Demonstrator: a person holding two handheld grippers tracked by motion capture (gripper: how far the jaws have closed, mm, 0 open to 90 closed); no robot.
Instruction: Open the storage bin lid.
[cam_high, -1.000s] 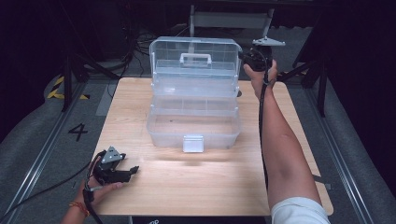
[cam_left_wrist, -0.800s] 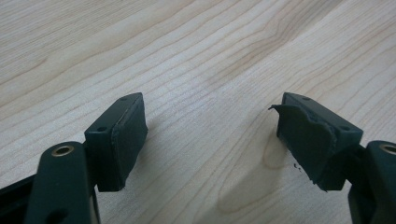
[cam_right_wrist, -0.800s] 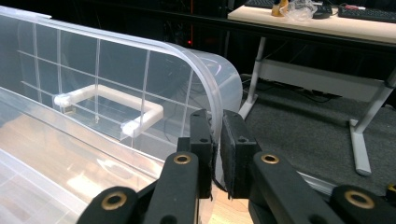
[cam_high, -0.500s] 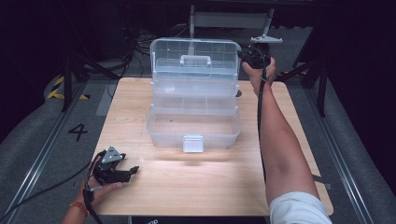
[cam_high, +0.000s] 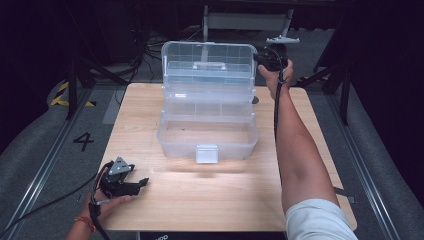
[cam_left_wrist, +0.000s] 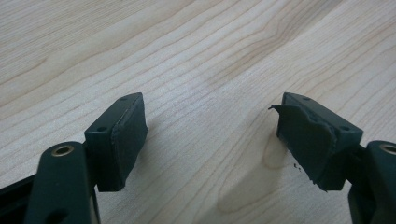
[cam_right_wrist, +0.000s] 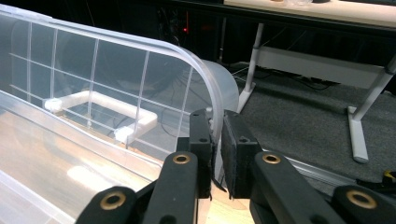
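At the lower left of the high view we hold the left gripper (cam_high: 141, 182) on the pale wooden table (cam_high: 210, 200), jaws parted with only bare woodgrain between them. Mid-frame stands the clear plastic tiered box (cam_high: 207, 135), its latch facing us. At the upper right, our right gripper (cam_right_wrist: 217, 140) pinches the raised lid's (cam_right_wrist: 116, 74) edge. On the grey floor at left, a "4" (cam_high: 83, 141) is marked. The dark room beyond is hard to make out.

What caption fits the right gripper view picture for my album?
The right tongs pinch the raised lid's edge of a clear plastic box.
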